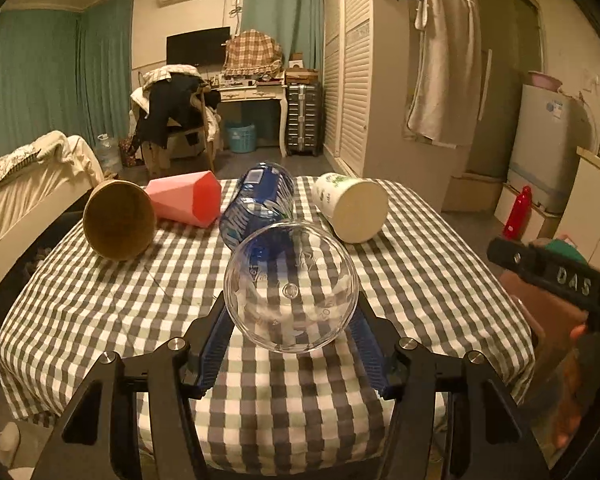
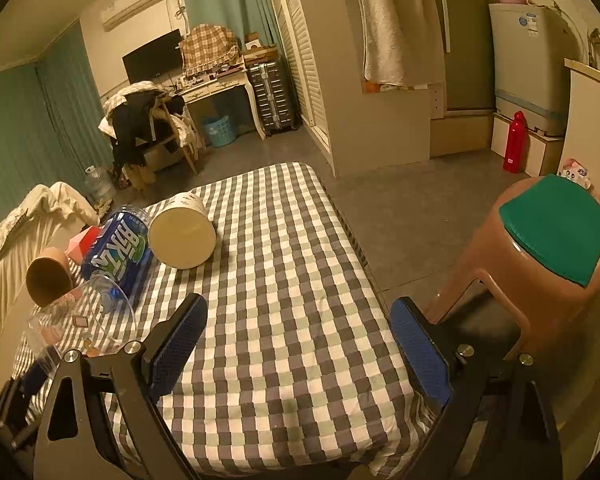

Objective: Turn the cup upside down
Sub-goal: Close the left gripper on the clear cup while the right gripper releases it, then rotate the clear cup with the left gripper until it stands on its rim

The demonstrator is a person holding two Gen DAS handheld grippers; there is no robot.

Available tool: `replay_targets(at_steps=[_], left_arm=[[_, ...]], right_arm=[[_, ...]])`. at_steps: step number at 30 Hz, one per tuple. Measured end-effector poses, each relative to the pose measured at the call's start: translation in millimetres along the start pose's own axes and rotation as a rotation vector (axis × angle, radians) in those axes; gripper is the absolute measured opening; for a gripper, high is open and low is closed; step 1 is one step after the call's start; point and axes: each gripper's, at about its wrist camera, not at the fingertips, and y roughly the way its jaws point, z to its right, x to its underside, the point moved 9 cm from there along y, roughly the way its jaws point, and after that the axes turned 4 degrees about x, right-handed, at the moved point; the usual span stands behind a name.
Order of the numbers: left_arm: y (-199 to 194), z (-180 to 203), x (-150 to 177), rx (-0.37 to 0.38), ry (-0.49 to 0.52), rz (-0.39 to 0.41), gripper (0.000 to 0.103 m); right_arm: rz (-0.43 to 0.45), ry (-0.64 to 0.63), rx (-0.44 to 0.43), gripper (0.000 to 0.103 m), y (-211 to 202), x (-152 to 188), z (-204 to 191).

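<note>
Clear cup [image 1: 291, 286] sits clamped sideways between the left gripper's [image 1: 291, 322] fingers [image 1: 214, 344].

Raised letters "DAS" readable on the black right tool [image 1: 556, 276], seen in left wrist view. Blue plastic bottle [image 2: 118, 252] lying near the desk's far left corner has large white label lettering, not legible. White paper cup [image 1: 350, 208] print too small to read.
</note>
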Motion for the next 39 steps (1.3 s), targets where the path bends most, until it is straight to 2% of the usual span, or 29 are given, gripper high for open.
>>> replay_targets(at_steps=[6,11,22,24,26,27,37,39], left_arm=[[3,-5,-14,-0.021,-0.008,-0.004,0.059],[4,-7,-22,0.003,-0.027,-0.022,0.058],[4,-8,-16,-0.004,0.000,-0.026,0.059],[3,-6,-14,-0.006,0.010,-0.030,0.061],[3,-7,-16,-0.019,0.021,-0.024,0.080],[2,-7,-18,-0.027,0.020,-0.010,0.082],[24,-6,-24,0.046,-0.021,-0.031,0.081],[27,-4,-23,0.045,-0.012,-0.031,0.070]], right_arm=[[0.003,0.006,-0.009,0.093,-3,-1,2],[0.002,0.010,-0.012,0.093,-4,-1,4],[-0.001,0.007,-0.003,0.093,-4,-1,4],[-0.002,0.003,0.000,0.093,-4,-1,3],[-0.003,0.001,0.003,0.093,-3,-1,2],[-0.003,0.000,0.004,0.093,-3,-1,1],[-0.008,-0.019,0.015,0.093,0,2,-5],[-0.009,-0.019,0.015,0.093,0,2,-4]])
